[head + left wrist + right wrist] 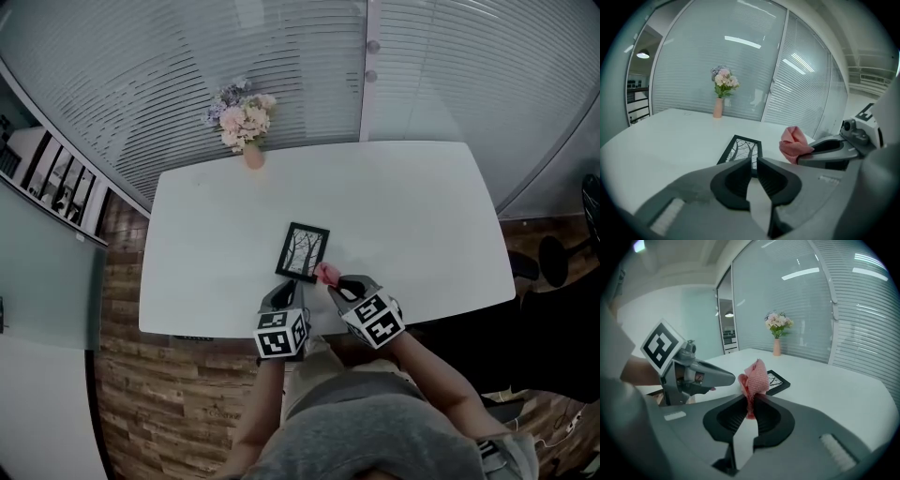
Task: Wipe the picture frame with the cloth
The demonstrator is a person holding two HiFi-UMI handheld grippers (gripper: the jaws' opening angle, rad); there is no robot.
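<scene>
A black picture frame [303, 251] with a tree print lies flat on the white table [403, 216], near its front edge. My right gripper [335, 284] is shut on a pink cloth [327, 274], held just off the frame's near right corner. In the right gripper view the cloth [754, 378] sticks up from the jaws, with the frame [776, 382] beyond it. My left gripper [282, 293] is shut and empty, hovering just short of the frame's near edge. In the left gripper view the frame [741, 150] lies straight ahead and the cloth [793, 144] is to the right.
A small pink vase of flowers [246, 122] stands at the table's far edge. Glass walls with blinds [281, 66] run behind the table. A shelf unit [56, 178] stands at the left, and a dark chair [562, 253] at the right.
</scene>
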